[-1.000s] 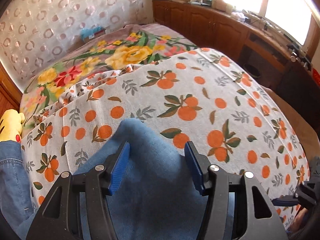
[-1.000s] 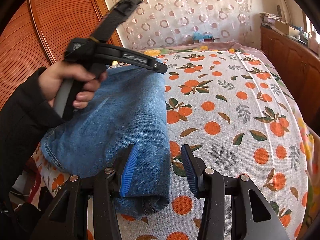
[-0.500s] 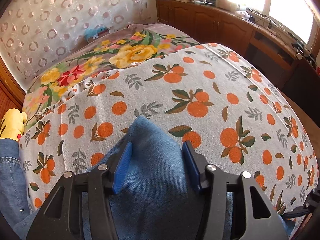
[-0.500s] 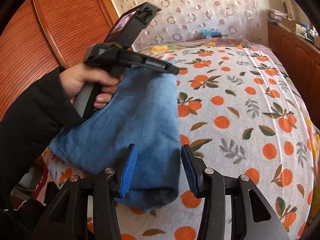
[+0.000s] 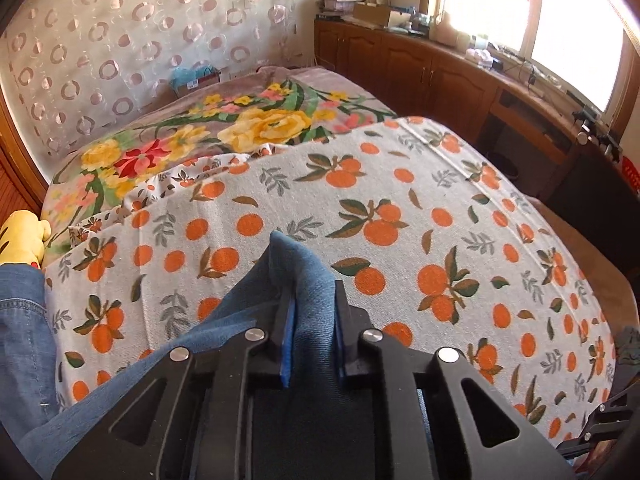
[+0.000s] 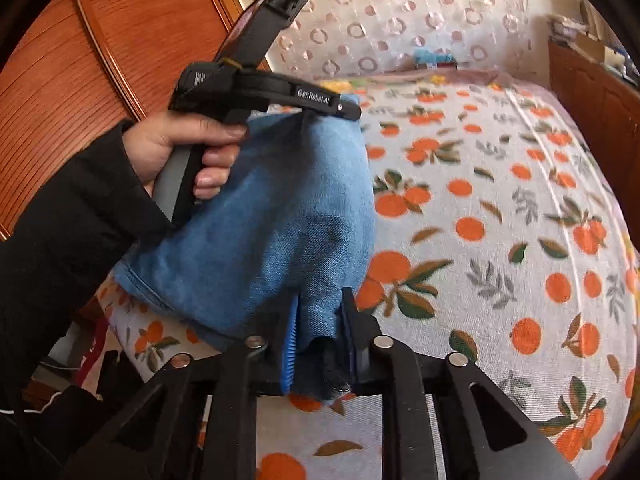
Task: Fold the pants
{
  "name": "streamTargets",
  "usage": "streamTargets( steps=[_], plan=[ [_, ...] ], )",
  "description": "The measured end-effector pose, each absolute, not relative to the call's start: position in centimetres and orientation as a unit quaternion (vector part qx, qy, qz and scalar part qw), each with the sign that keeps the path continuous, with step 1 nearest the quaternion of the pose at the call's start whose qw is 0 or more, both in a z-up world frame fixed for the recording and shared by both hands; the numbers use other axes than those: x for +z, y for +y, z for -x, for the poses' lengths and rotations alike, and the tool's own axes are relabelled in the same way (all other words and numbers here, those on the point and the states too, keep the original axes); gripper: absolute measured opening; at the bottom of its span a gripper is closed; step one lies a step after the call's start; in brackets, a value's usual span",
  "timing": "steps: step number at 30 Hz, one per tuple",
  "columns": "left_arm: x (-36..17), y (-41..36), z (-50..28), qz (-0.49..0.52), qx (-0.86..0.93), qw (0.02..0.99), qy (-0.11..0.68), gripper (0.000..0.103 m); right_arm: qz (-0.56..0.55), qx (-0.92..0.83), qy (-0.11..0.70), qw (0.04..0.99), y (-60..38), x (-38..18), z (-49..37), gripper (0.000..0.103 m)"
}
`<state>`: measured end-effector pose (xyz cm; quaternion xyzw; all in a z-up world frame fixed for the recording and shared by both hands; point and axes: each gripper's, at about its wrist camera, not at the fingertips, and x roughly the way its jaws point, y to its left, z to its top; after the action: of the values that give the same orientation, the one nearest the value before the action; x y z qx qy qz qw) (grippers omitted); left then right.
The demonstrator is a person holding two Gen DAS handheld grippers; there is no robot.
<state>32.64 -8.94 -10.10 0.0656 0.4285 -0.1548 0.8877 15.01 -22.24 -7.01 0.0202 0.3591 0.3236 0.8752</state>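
Observation:
The blue denim pants (image 6: 260, 220) lie folded near the front left corner of the bed, with one end raised off the cover. In the left wrist view my left gripper (image 5: 314, 320) has its jaws closing, and the blue pads pinch a peaked fold of the pants (image 5: 296, 264). The right wrist view shows that left gripper (image 6: 348, 114) held by a hand (image 6: 180, 152) in a black sleeve at the fold's far corner. My right gripper (image 6: 320, 336) also has its jaws closing, and its pads squeeze the near corner of the denim.
An orange-print cover (image 5: 400, 200) spreads over the bed, with a floral blanket (image 5: 240, 132) behind it. Wooden cabinets (image 5: 440, 72) run along the right under a window. A wooden wardrobe (image 6: 80, 60) stands at the left. A yellow toy (image 5: 20, 236) and more denim (image 5: 20, 320) sit by the left edge.
Both pairs of jaws stood open around the denim and have since closed onto it. The cloth now bunches into a peak between each pair of pads.

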Motion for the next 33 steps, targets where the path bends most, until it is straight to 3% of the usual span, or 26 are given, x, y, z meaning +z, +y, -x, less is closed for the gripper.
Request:
streamTargets(
  steps=[19,33],
  plan=[
    [-1.1,4.9,-22.6,0.006,-0.1,0.938,0.331,0.013,0.052,0.443,0.257,0.858,-10.9,0.7,-6.8,0.016],
    [-6.4,12.5,-19.7,0.023,-0.042,0.931,0.362,0.014,0.084,0.499,0.309,0.805,0.4,-3.2,-6.9,0.016]
  ],
)
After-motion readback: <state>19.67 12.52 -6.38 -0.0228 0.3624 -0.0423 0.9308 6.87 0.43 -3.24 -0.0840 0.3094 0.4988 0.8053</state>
